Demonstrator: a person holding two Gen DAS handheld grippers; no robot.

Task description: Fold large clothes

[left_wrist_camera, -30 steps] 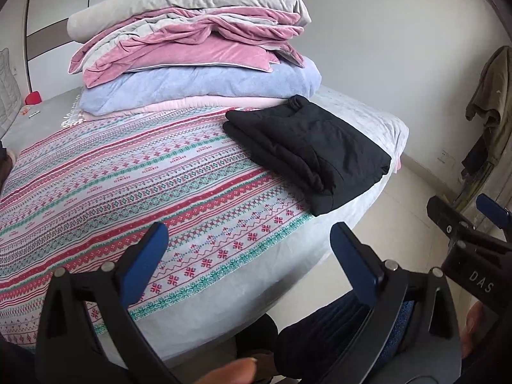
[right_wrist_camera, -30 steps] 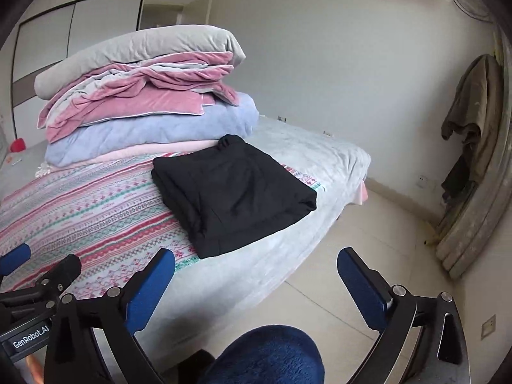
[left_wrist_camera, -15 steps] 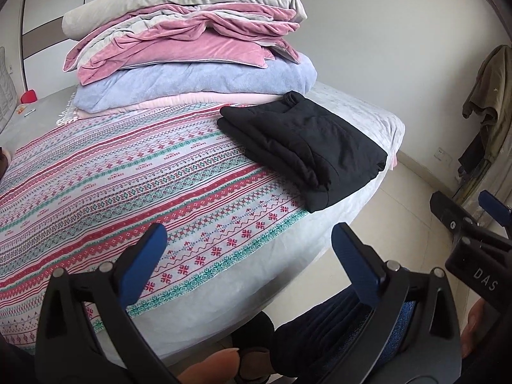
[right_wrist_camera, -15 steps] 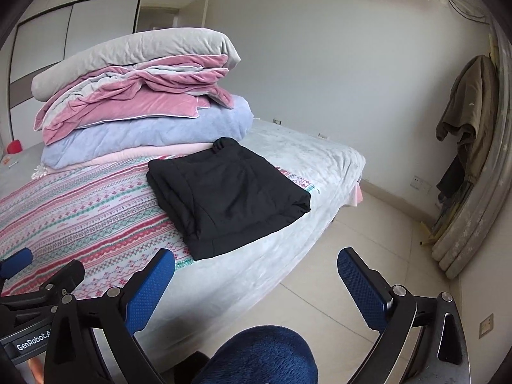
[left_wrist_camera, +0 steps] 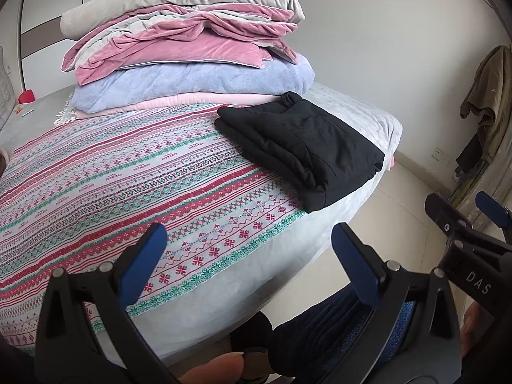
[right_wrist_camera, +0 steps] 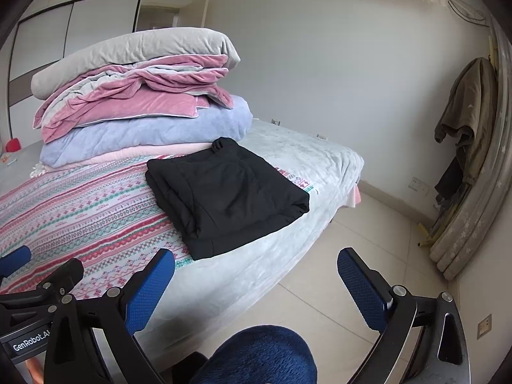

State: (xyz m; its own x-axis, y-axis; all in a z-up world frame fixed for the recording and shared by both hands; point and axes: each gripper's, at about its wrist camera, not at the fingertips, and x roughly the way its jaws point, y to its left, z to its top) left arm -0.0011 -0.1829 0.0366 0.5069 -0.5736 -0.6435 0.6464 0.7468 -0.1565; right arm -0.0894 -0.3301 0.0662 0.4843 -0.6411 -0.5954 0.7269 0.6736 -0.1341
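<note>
A black garment (left_wrist_camera: pixel 304 147) lies folded into a neat rectangle at the far right corner of the bed, on the patterned bedspread (left_wrist_camera: pixel 112 176); it also shows in the right wrist view (right_wrist_camera: pixel 227 192). My left gripper (left_wrist_camera: pixel 249 259) is open and empty, held back from the bed's near edge. My right gripper (right_wrist_camera: pixel 256 284) is open and empty, over the floor beside the bed. Neither touches the garment.
A tall stack of folded blankets (left_wrist_camera: pixel 188 48) stands behind the garment. A jacket (right_wrist_camera: pixel 464 105) hangs on the right wall beside a leaning mattress (right_wrist_camera: pixel 473 230). Tiled floor (right_wrist_camera: pixel 368 224) lies right of the bed. A blue-clad knee (right_wrist_camera: pixel 259 355) is below the grippers.
Both grippers have drifted slightly, so the bed and garment sit a little lower and farther left in view. The garment has not moved. Both jaws stay open.
</note>
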